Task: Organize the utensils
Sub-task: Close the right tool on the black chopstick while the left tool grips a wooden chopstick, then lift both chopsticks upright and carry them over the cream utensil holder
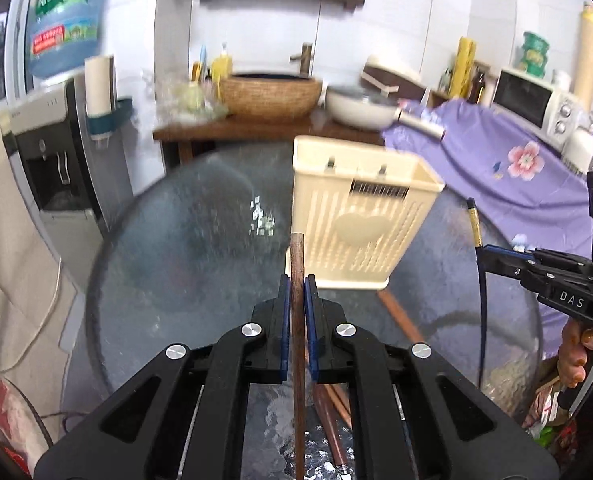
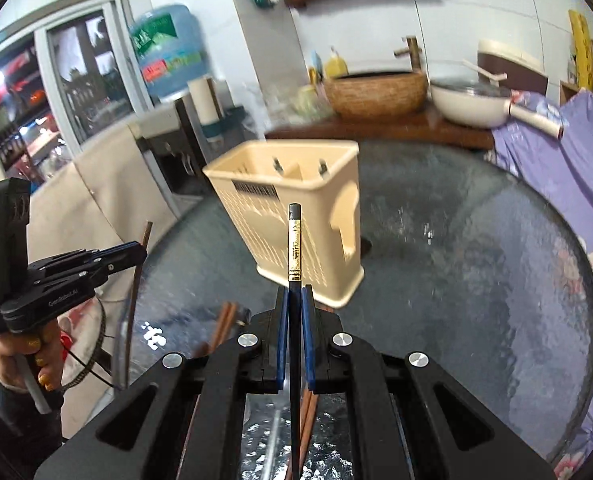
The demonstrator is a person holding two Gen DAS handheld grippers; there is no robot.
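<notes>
1. Holding one chopstick each, both jaws are clamped narrow: the left gripper (image 1: 296, 276) pinches a brown wooden chopstick (image 1: 297, 256), the right gripper (image 2: 295, 288) a black gold-banded chopstick (image 2: 294, 240).
2. The cream utensil holder (image 1: 360, 220) stands mid-surface, just beyond both tips.
3. My judgement: keep each stick upright, centre it over one compartment, lower it, then release.
4. More chopsticks (image 2: 222, 328) lie near the surface's front edge.

The utensil holder (image 1: 360, 220) stands on the round table (image 1: 184, 216), before the basket (image 1: 270, 94).
</notes>
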